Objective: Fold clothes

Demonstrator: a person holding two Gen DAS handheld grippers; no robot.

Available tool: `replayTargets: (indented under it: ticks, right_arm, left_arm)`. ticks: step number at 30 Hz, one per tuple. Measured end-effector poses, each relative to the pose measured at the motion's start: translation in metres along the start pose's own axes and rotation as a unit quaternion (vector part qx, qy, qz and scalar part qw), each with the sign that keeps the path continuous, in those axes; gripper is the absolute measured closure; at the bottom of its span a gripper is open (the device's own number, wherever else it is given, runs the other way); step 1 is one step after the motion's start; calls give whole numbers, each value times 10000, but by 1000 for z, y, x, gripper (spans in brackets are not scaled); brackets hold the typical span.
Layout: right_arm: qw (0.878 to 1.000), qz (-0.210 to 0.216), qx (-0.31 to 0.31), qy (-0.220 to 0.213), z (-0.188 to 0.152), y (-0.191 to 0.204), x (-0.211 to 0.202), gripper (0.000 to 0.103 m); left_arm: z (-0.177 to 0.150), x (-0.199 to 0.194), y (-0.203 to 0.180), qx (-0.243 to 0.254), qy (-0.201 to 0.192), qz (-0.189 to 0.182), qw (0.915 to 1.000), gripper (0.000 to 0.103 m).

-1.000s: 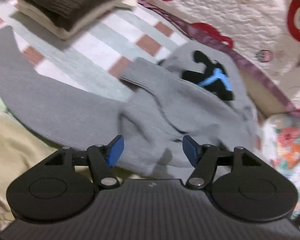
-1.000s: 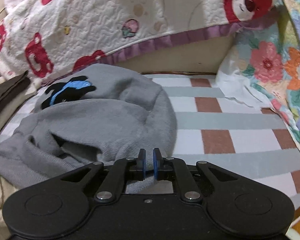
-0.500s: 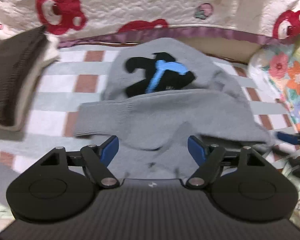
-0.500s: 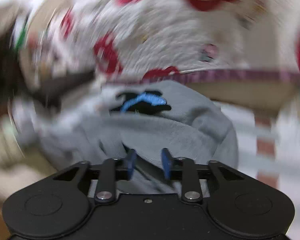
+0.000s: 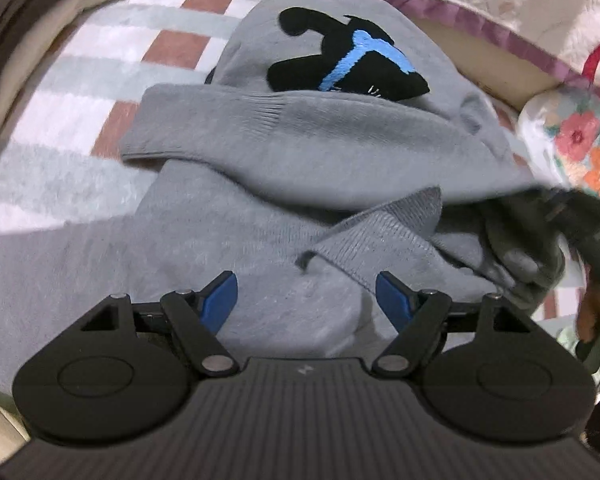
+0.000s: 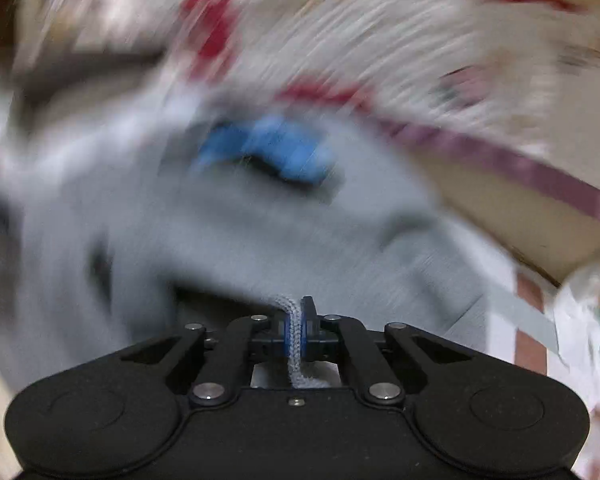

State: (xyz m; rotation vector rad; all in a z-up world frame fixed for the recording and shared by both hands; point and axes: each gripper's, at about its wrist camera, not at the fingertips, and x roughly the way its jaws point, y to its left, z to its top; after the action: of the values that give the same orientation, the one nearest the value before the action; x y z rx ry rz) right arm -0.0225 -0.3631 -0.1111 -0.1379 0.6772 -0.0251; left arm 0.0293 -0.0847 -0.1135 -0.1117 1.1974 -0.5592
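Note:
A grey knit sweater [image 5: 300, 148] with a black and blue emblem [image 5: 348, 60] lies bunched on the striped bed cover, one sleeve folded across its body. My left gripper [image 5: 306, 294] hovers just over the sweater's lower part, open, with cloth below the blue pads but none pinched. A ribbed cuff [image 5: 380, 236] lies just ahead of its right finger. In the blurred right wrist view my right gripper [image 6: 298, 330] is shut on a fold of the grey sweater [image 6: 220, 220], the knit squeezed between its pads. The right gripper's dark body [image 5: 540, 248] shows at the sweater's right edge.
A stack of folded brown and cream clothes [image 5: 32, 28] sits at the far left. A quilt with red bear prints [image 5: 520, 12] borders the back, and floral fabric [image 5: 580, 144] lies at the right. The striped bed cover [image 5: 80, 120] shows left of the sweater.
My left gripper swung round over the sweater and dropped closer to it. My right gripper opened, moved onto the sweater's edge and shut on a fold of knit.

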Motion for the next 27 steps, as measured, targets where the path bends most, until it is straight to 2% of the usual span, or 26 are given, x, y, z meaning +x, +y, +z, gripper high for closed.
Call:
replayTargets:
  ticks: [2,3,5,7,8,10,11,12,13,14,16,18,20,23,25,27]
  right_arm:
    - [9956,-196,739,-548,16,-26,-31,99]
    - [9931,-462,780,-746,21,-37,-46,99]
    - [9830,-1237,769,-1117,25,-65,-81,99]
    - [9659,-2077,896,-1257,18,-99,-110,100]
    - [9538,-2506,1151,-1189,8,-122,-123,100]
    - [9256,-3137,1970,-775,-28,-165,-142,97]
    - [9151,-3298,2289,-376,-50,-181,-142,87]
    - [9083,-3423,2403,5,-72,-191,-139,70]
    - [9046,-3477,2447,322,-92,-196,-136,62]
    - [9023,-3466,2482,647,-109,-196,-133,59]
    - [8953,-3419,2567,1249,-141,-197,-127,58]
    - [8949,-3153,2879,1298,-159,-193,-131,58]
    - [9013,-2643,3231,1155,-165,-185,-133,58]
    - [9281,-1904,3047,974,-155,-163,-124,58]
    - [9480,-1470,2685,868,-142,-146,-116,56]
    - [9676,-999,2188,769,-127,-118,-104,50]
  left_arm:
    - [-5,-6,8,-88,-39,-84,9999,27]
    - [-7,-10,10,-96,-90,-96,9999,27]
    - [-9,-19,11,-72,-182,-83,9998,27]
    - [-8,-27,10,-11,-241,-12,9997,27]
    - [-8,-29,9,-17,-249,-7,9997,27]
    - [-7,-31,11,-147,-195,-77,9997,27]
    - [-6,-32,11,-197,-170,-115,9996,27]
    - [-6,-31,11,-201,-151,-147,9996,27]
    - [-5,-30,9,-170,-138,-139,9997,27]
    - [-5,-29,7,-129,-124,-108,9998,27]
    - [-6,-27,3,-77,-106,-67,9999,27]
    - [-7,-26,-2,-31,-115,-28,9999,27]
    - [-9,-27,-8,66,-141,65,9999,27]
    - [-11,-30,-17,173,-170,87,9997,26]
    - [-10,-33,-22,207,-185,-72,9996,26]
    - [-8,-36,-30,228,-171,-392,9988,26]
